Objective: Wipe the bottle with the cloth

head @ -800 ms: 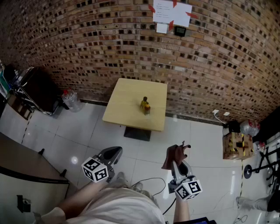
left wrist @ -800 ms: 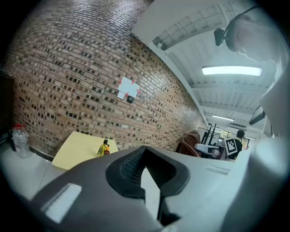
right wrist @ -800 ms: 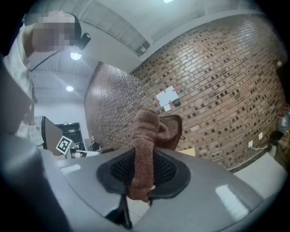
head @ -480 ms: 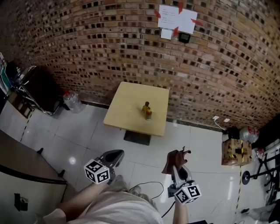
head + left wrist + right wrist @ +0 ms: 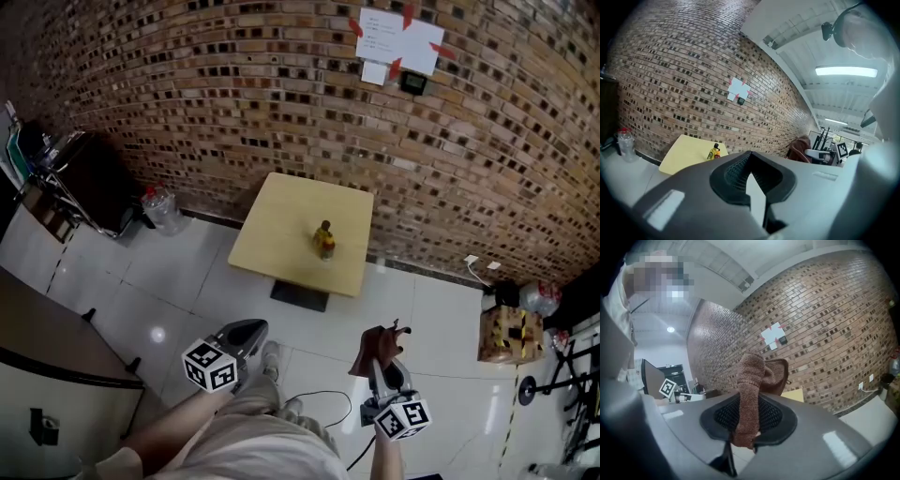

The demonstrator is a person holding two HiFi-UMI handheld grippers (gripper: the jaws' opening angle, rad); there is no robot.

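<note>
Counter (image 5: 272, 242) and bottle (image 5: 324, 241) sit lower in view than before.
Left hand-held gripper (image 5: 251, 327) is closed on nothing; right hand-held gripper (image 5: 382, 364) clamps the cloth (image 5: 374, 341), short of the counter.

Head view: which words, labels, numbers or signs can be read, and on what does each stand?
No text is readable.
Paper sheets on the brick wall: print too small.
Bottle label: too small.
Left gripper and right gripper: square markers on their cubes, no words.

Workshop or lab hall: bare brick wall (image 5: 234, 84), white tiled floor (image 5: 178, 272), taped paper notices (image 5: 398, 39) high up, equipment stands (image 5: 574, 412) at right.
</note>
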